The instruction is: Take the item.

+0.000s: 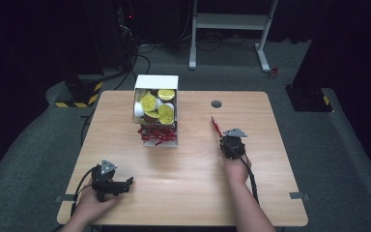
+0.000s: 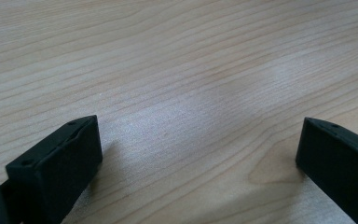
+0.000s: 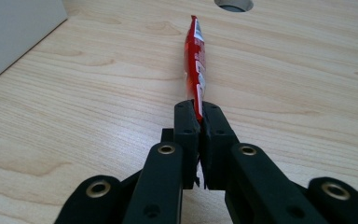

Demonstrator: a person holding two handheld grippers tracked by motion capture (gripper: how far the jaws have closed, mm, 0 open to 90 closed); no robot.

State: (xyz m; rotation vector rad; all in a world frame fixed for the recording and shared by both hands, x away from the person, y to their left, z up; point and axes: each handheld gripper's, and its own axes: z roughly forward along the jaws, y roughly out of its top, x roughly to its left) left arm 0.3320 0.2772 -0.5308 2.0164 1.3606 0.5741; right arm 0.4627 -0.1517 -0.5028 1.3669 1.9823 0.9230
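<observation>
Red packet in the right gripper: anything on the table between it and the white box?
Nothing visible. The right gripper is shut on the red packet, and bare tabletop lies between it and the white box. The cable hole sits farther back, off that line.

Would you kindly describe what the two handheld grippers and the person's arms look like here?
Both the left gripper and the right gripper are black, each topped by a grey three-cornered plate and trailing a black cable. The jaws are blocky black bars with brass-coloured rivets at the linkage. No sleeves show on the forearms.
</observation>
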